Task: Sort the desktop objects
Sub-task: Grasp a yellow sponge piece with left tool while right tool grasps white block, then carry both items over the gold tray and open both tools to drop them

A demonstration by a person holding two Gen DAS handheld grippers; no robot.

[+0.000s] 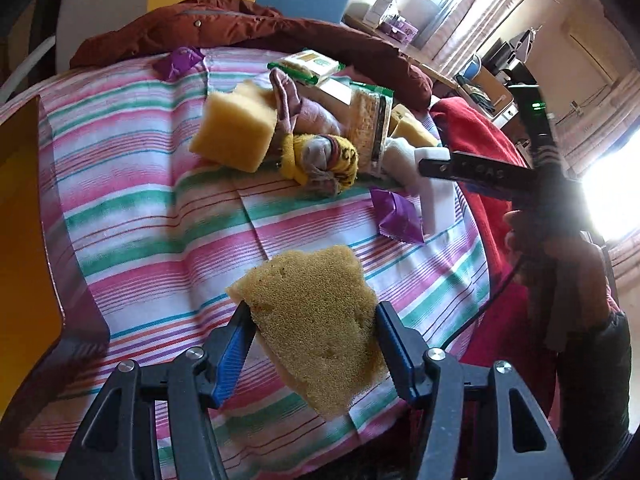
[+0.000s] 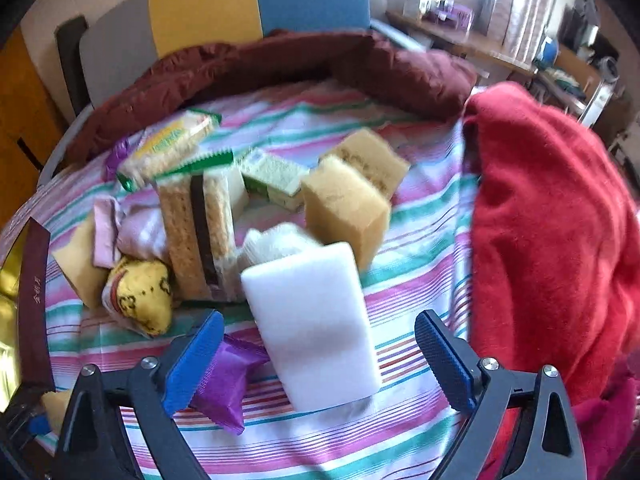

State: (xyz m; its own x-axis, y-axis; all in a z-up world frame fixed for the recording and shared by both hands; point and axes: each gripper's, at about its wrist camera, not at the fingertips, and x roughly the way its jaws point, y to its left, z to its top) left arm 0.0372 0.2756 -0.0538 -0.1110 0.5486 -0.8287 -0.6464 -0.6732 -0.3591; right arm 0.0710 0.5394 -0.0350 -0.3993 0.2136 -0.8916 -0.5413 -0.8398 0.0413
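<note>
Clamped between the blue pads of the left gripper (image 1: 312, 336) is a coarse yellow sponge (image 1: 316, 320), pinched at both sides and lifted clear of the striped cloth (image 1: 140, 208), tongs angled steeply down. Bare cloth stretches ahead of it, plenty of room before the pile. Over on the right, the right gripper (image 2: 320, 360) tilts down with its jaws spread wide around a white foam block (image 2: 316, 320); neither pad touches the block, which lies on the cloth. A purple packet (image 2: 224, 388) sits just beside its left pad. Further out, the heap: yellow sponges (image 2: 344, 208), wrapped sponge packs (image 2: 200, 224), a yellow sock (image 2: 144, 292). A red blanket (image 2: 552, 232) crowds the right edge. Only the left camera shows the person's hand (image 1: 560, 256) on the right tool; only the right camera shows a green sponge (image 2: 276, 180).
</note>
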